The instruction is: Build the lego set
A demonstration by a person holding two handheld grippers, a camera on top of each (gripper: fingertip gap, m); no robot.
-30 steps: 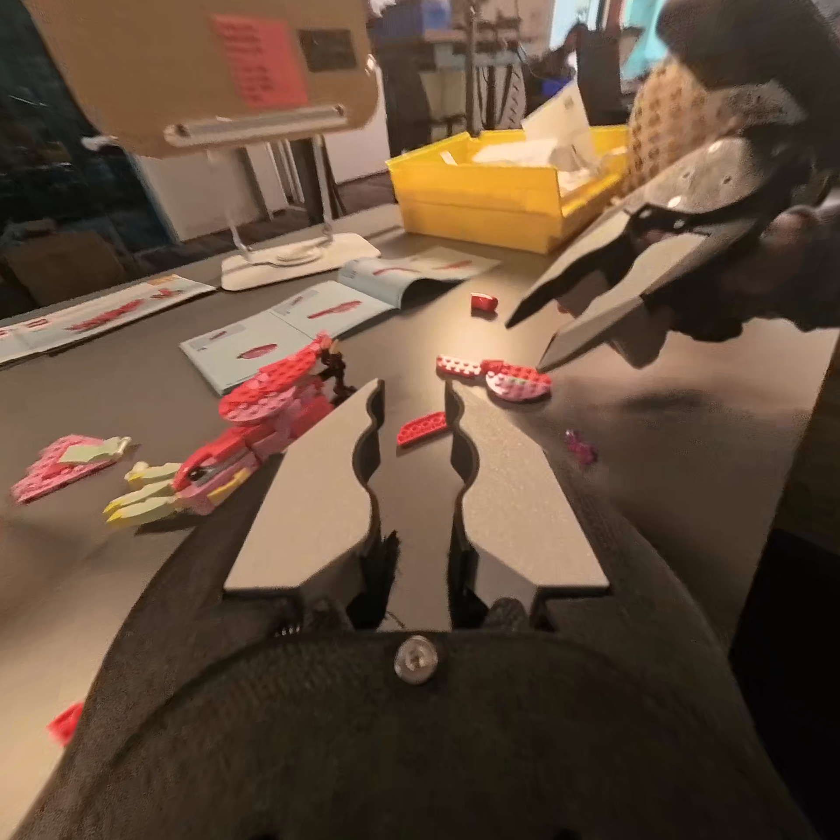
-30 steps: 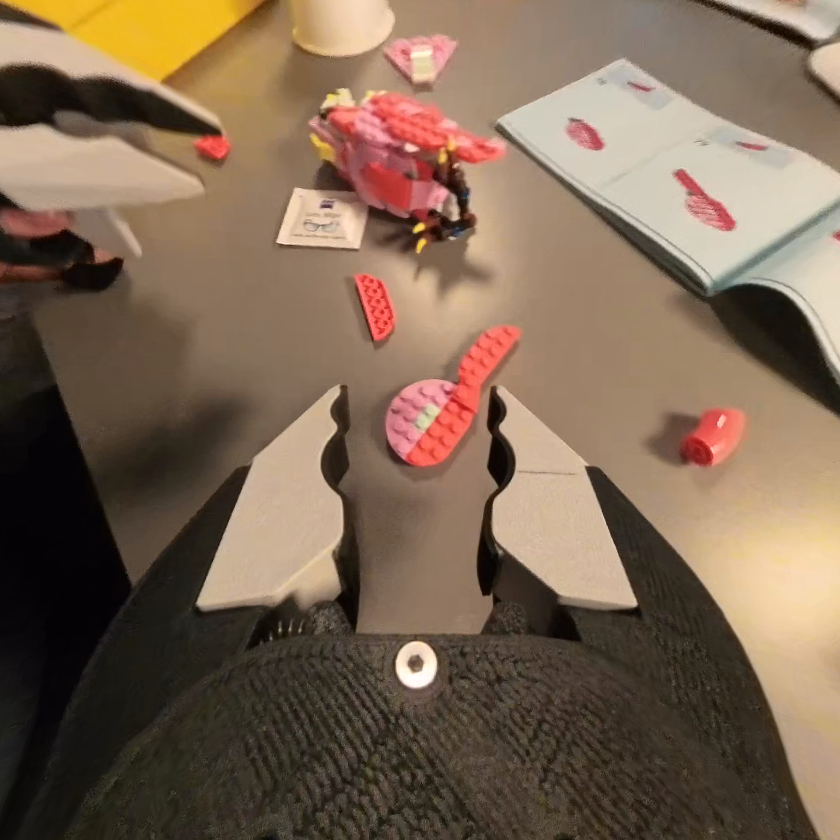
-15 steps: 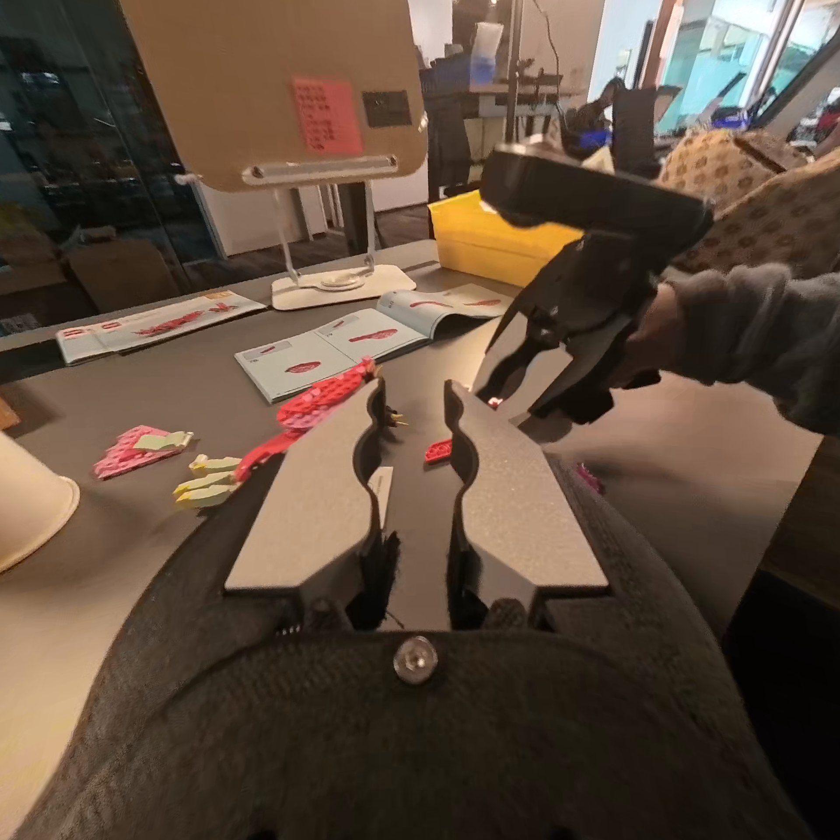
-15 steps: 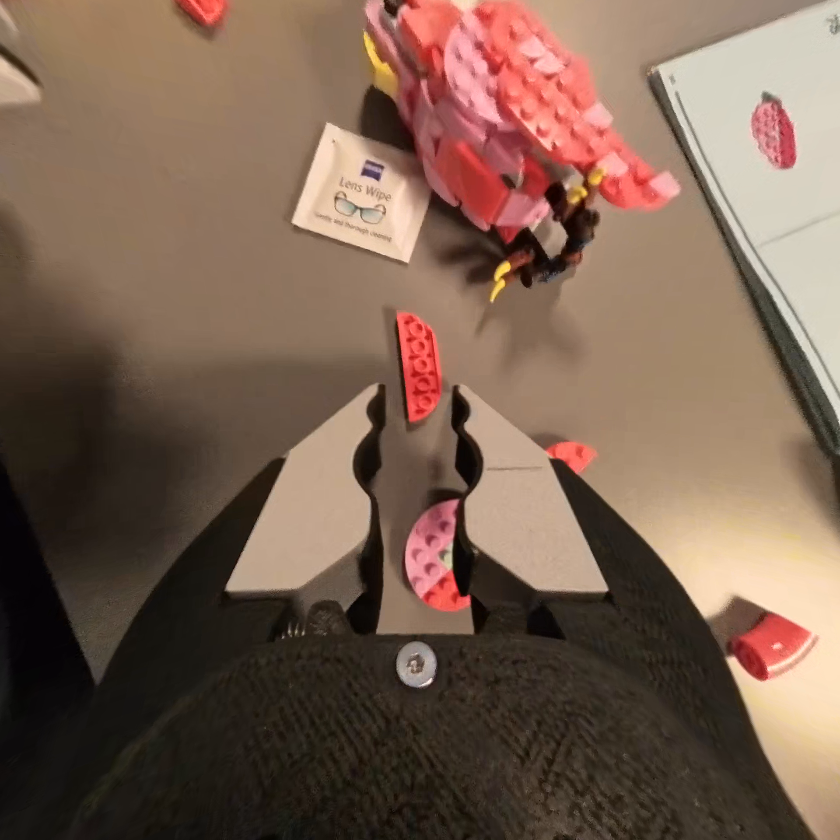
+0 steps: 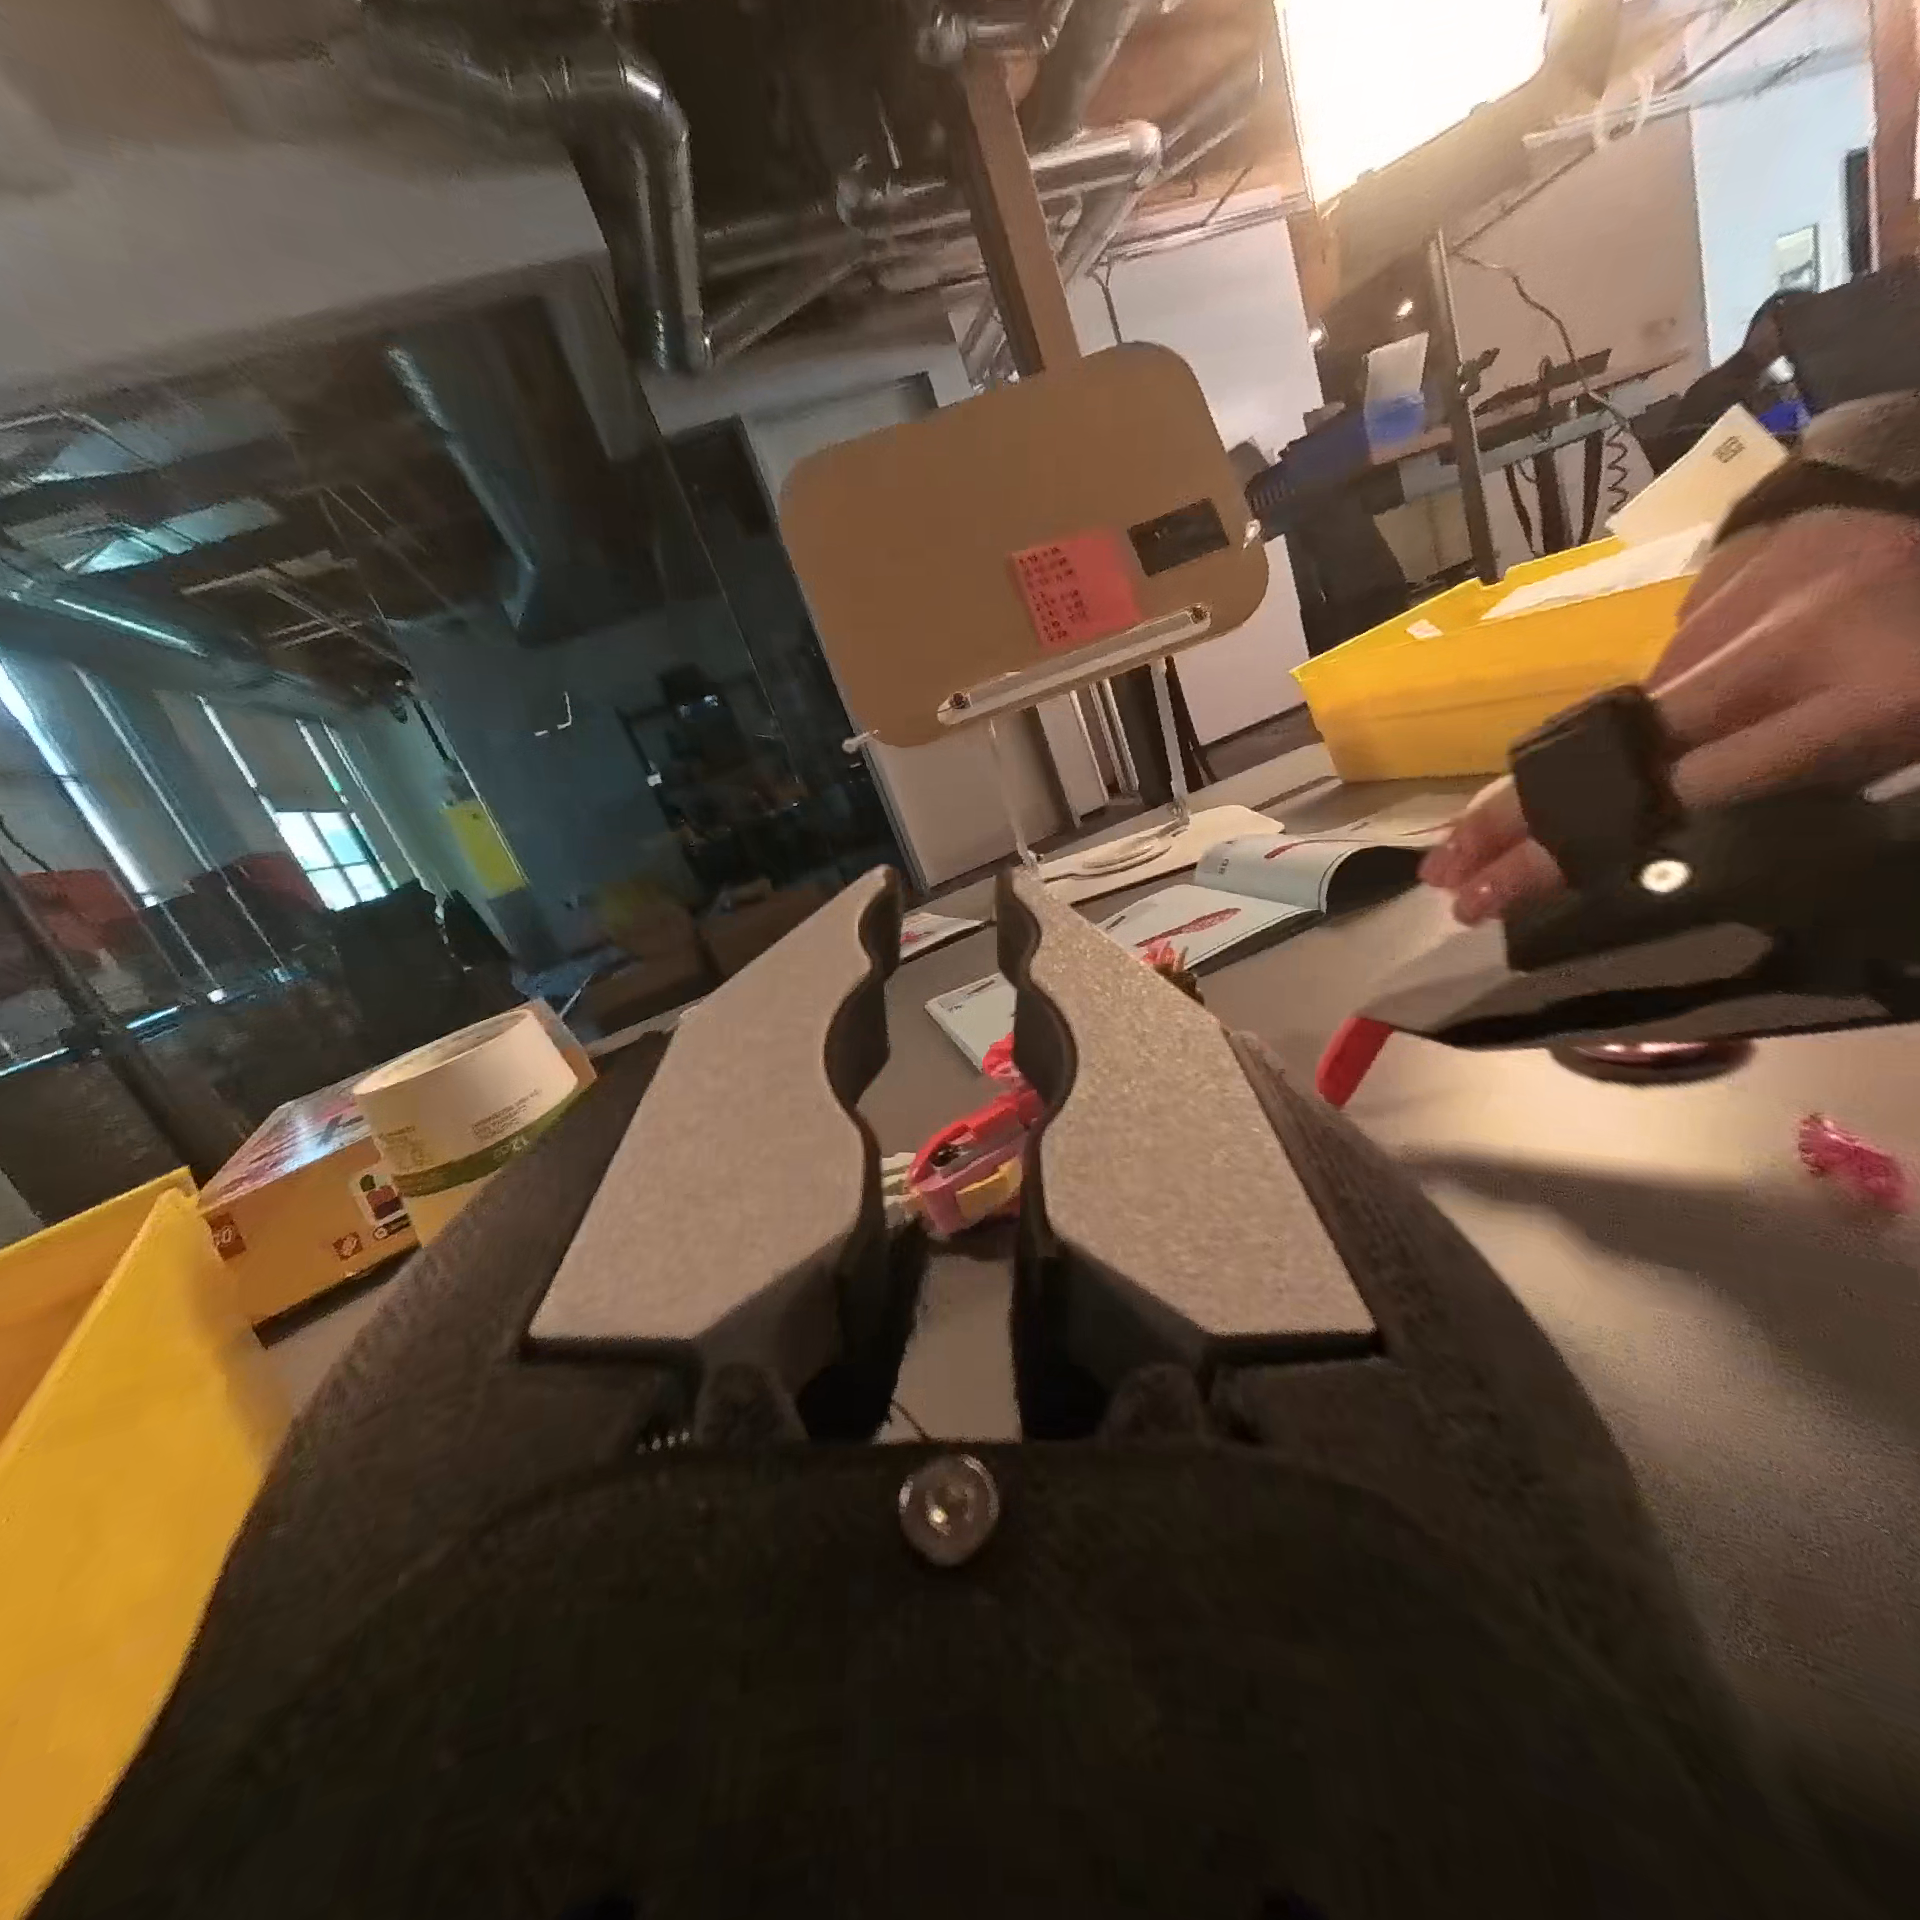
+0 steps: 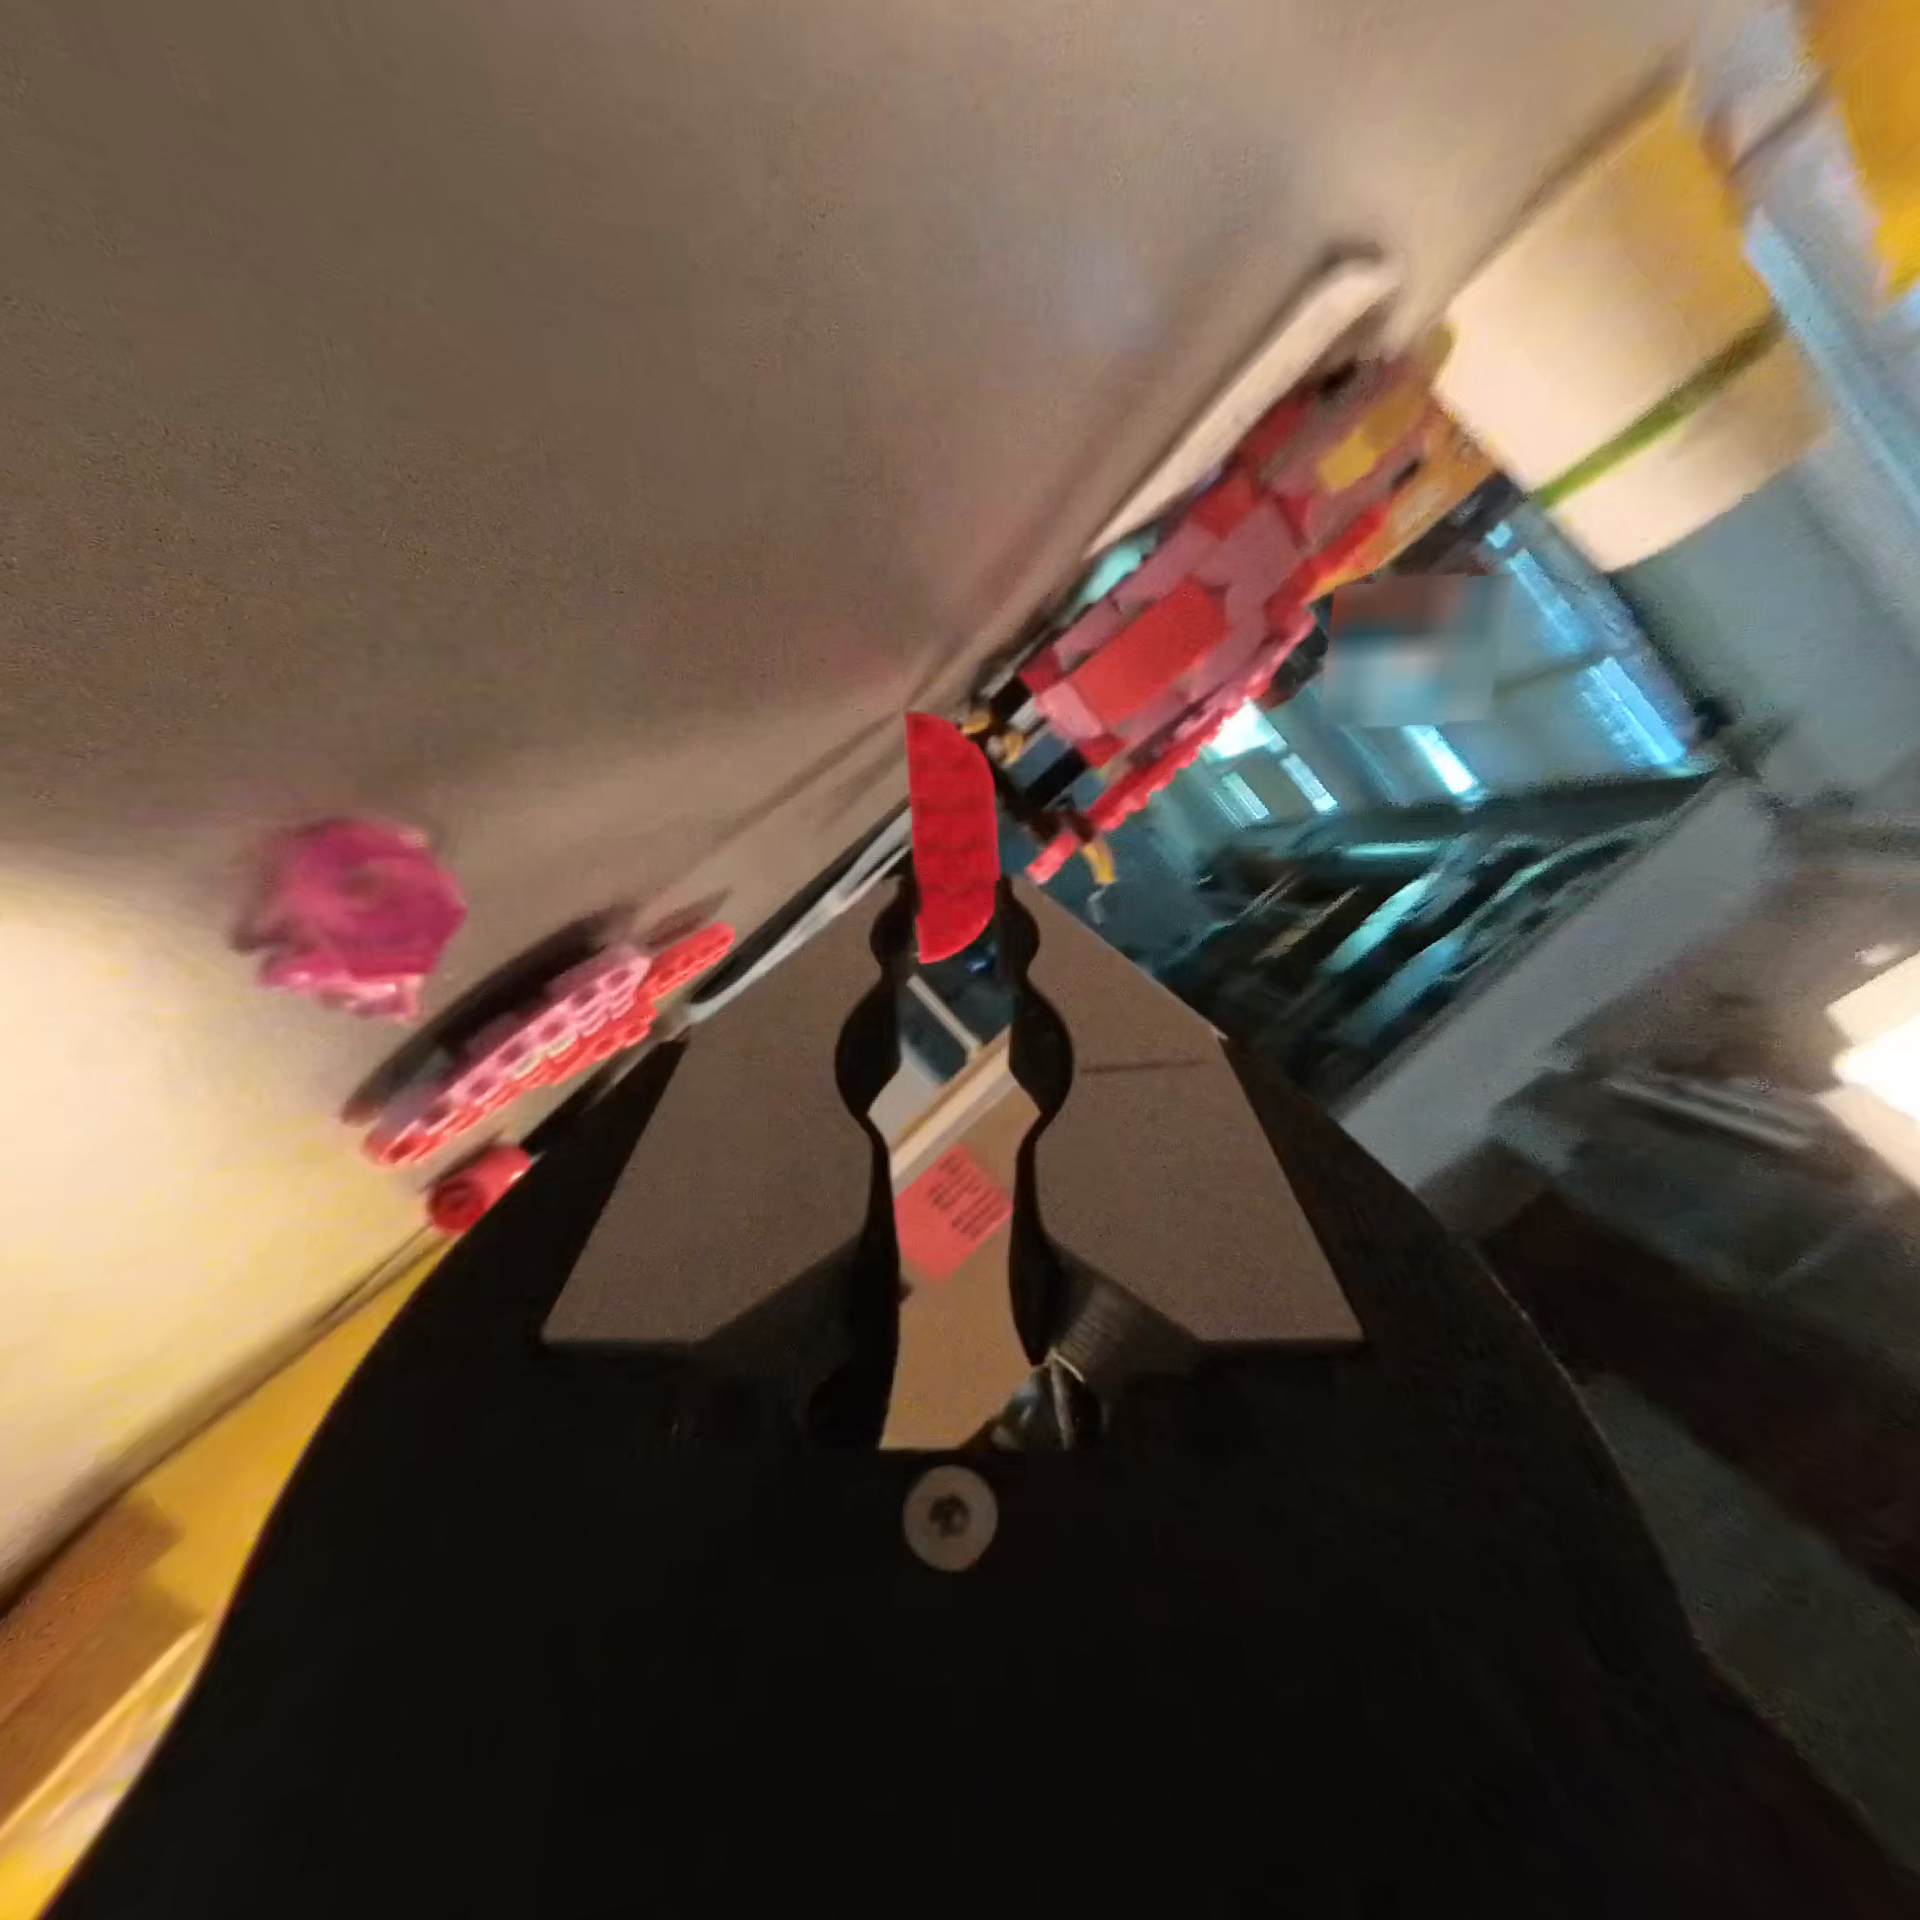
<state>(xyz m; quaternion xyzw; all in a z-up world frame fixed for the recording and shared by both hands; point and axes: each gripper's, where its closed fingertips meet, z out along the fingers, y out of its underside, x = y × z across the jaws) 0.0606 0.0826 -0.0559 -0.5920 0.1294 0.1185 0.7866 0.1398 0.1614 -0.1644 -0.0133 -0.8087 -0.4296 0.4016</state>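
Right gripper (image 6: 951,894) is closed on a red half-round plate (image 6: 949,831), both fingertips pressed to its lower end; most of the plate projects beyond the tips, lifted off the grey table (image 5: 1558,1226). Left gripper (image 5: 945,904) stands narrowly parted with nothing between its fingertips. The red and pink brick model (image 5: 966,1153) lies on the table below and behind its fingers, with a paper cup (image 5: 468,1112) to the left.
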